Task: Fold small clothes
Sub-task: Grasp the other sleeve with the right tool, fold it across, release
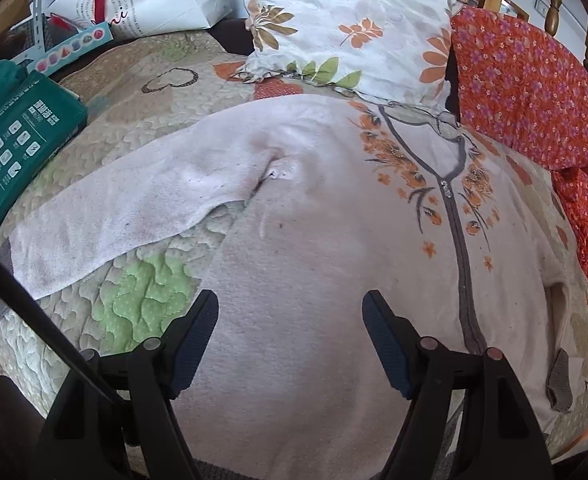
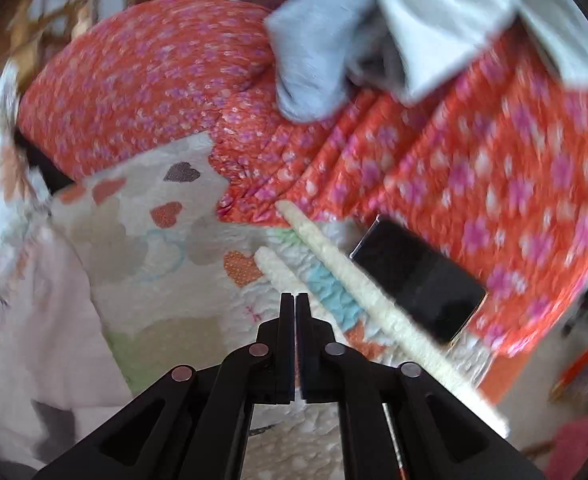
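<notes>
Left gripper hangs released over the pink top — right gripper is clenched, empty, above the quilt.

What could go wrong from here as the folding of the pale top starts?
The left gripper hovers open over the pale top, whose left sleeve is still spread on the quilt; a mid-body pinch may bunch it. The right gripper, jaws shut and empty, is in a blurred view near a dark phone it might knock.
</notes>
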Tool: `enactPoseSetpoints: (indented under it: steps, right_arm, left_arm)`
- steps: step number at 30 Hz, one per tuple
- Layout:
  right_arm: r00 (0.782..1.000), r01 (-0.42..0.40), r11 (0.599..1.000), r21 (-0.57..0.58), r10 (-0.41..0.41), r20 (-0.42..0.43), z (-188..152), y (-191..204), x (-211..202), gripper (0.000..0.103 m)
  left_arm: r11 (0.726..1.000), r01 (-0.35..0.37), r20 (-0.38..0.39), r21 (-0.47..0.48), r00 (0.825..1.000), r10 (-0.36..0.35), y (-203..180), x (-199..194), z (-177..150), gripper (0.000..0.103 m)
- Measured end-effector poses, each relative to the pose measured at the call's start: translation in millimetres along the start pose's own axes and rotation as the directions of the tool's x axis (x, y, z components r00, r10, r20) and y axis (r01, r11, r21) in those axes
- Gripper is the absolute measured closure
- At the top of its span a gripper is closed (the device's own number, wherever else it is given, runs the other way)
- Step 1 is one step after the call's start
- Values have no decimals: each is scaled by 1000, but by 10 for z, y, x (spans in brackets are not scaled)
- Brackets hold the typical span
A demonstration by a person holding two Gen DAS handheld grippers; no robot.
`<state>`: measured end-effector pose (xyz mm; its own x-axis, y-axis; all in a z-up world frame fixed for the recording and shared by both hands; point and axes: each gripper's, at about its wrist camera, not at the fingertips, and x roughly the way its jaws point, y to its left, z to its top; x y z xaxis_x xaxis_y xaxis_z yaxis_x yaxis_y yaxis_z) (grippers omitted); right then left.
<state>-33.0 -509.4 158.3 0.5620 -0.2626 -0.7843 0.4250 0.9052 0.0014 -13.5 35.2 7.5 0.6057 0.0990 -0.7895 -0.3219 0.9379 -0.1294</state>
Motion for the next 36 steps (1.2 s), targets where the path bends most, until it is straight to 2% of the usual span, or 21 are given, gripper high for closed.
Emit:
enactPoseSetpoints:
  steps: [1,2,3,5,6,7,10,11,14,15,16,18,20,24,25,26,29,31,32,34,36]
  right_arm:
    - [993,-110,994,-27,108,-49,-83,111,9,97]
    - [976,-200,977,-74,193,-103,-203,292,-3,86]
    - [956,-272,955,-120,254,-145,-310,449,-18,66]
    - [913,-392,888,-243,343,-219,-610,849,-114,46]
    - [897,-433,840,-326,365,-251,-795,1099,-171,44]
    - [891,-451,792,-413,366,-270,-970,1347,-228,44]
    - [898,-440,686,-579,338,-282,-1342,1834,-269,39]
    - [900,-436,668,-603,329,-286,-1393,1907,-238,39]
    - [941,-335,608,-720,249,-227,-1564,2187,-89,39]
    - [949,-311,604,-734,230,-213,-1582,2200,-56,41]
    - [955,-295,607,-738,216,-205,-1576,2203,-22,48]
    - [949,-315,637,-704,211,-235,-1500,2184,85,95]
    - [936,-352,681,-642,241,-257,-1442,2063,104,97]
    - [888,-459,772,-440,385,-250,-1099,1784,-51,97]
    - [883,-470,791,-392,409,-232,-987,1682,-92,98]
    - [889,-458,818,-349,414,-196,-840,1545,-137,98]
    - [940,-340,900,-273,337,-57,-422,1141,-214,98]
    - [968,-238,952,-191,248,27,-85,764,-232,98]
    - [983,-151,979,-136,164,89,141,496,-271,98]
    - [986,-35,997,-67,46,160,419,167,-313,98]
    - [976,60,998,37,-66,206,734,-194,-344,98]
  left_arm:
    - [1000,-2,-3,1,1000,2,-2,9,-4,29]
    - [1000,-3,-7,1,1000,3,-3,20,-5,29]
    - [1000,-1,-11,0,1000,1,-5,28,-9,29]
    - [1000,5,-20,-1,1000,-5,-14,46,-18,29]
    - [1000,7,-23,1,1000,-7,-22,53,-23,29]
    - [1000,7,-23,3,1000,-7,-24,53,-25,29]
    - [1000,7,-16,13,1000,-7,-43,39,-36,29]
    - [1000,9,-16,14,1000,-9,-41,34,-37,29]
    - [1000,16,-16,7,1000,-15,-21,27,-33,29]
    - [1000,17,-16,3,1000,-17,-8,25,-30,29]
    - [1000,19,-17,-1,1000,-19,4,25,-27,29]
    - [1000,24,-20,-11,1000,-24,20,24,-24,29]
    - [999,27,-23,-18,999,-28,30,30,-19,29]
    - [999,33,-32,-20,999,-34,18,52,-23,29]
    - [999,34,-35,-17,999,-34,7,59,-26,29]
    - [999,34,-36,-15,999,-34,-5,61,-29,29]
    - [999,30,-33,-14,999,-31,-21,59,-33,29]
    - [999,28,-29,-17,999,-28,-18,55,-28,29]
    - [999,28,-27,-22,999,-28,-9,52,-24,29]
    - [999,28,-25,-32,999,-29,10,45,-20,29]
    - [999,29,-22,-40,999,-29,28,40,-11,29]
